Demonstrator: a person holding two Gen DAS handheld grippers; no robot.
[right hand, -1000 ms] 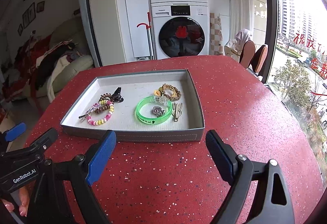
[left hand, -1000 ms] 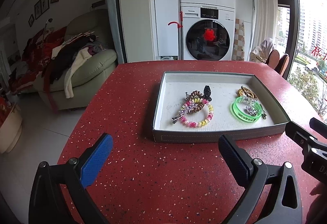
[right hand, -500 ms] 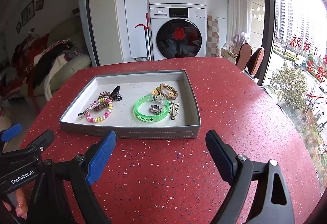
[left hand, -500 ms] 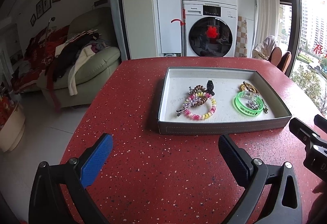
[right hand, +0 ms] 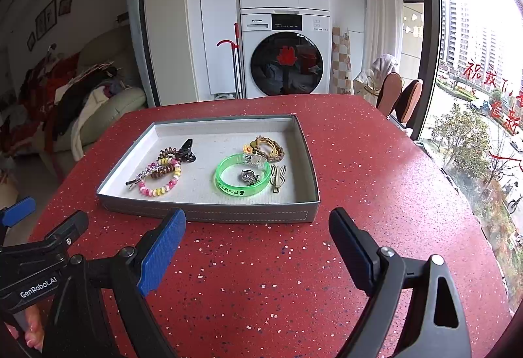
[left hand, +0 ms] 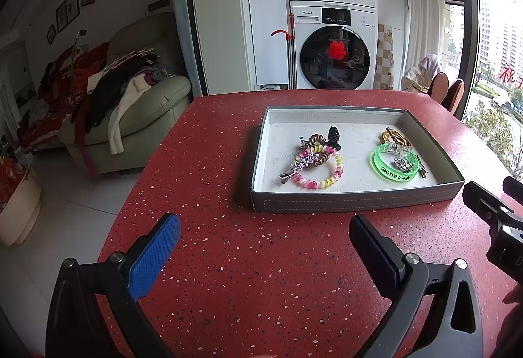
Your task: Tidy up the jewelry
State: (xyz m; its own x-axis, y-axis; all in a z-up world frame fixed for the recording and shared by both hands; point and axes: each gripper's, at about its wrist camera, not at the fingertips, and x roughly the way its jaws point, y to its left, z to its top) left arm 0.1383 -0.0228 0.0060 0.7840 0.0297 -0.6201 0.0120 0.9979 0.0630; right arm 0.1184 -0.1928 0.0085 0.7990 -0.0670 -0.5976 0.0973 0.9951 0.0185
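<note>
A shallow grey tray (right hand: 209,215) sits on the red speckled bench (right hand: 294,276), toward its far middle, and holds all the jewelry. Both claws hover over the bench's near side, short of the tray's near wall, with nothing between their fingers: the left claw (left hand: 264,250) is spread wide, and the right claw (right hand: 258,243) is spread wide too.

In the tray's left half lies a pink and yellow bead bracelet (right hand: 160,184) with a brown coil hair tie (right hand: 166,161) and a silver star clip (right hand: 143,176) overlapping it, the clip's long axis running from the near left toward the far right. A black clip (right hand: 187,150) lies just beyond them. In the right half a green bangle (right hand: 242,186) lies flat, ringing a small silver piece (right hand: 249,176), with a clear clip (right hand: 256,160) resting on its far rim. A tan braided band (right hand: 269,147) lies toward the far right corner, and a rabbit-shaped clip (right hand: 278,178) lies just beside the bangle, its long axis pointing from the near wall to the far wall.

The left claw looks more squarely lined up with the bead bracelet cluster, while the right claw faces the bangle group almost straight ahead. Either reach probably has to go forward and over the near wall, then down.
</note>
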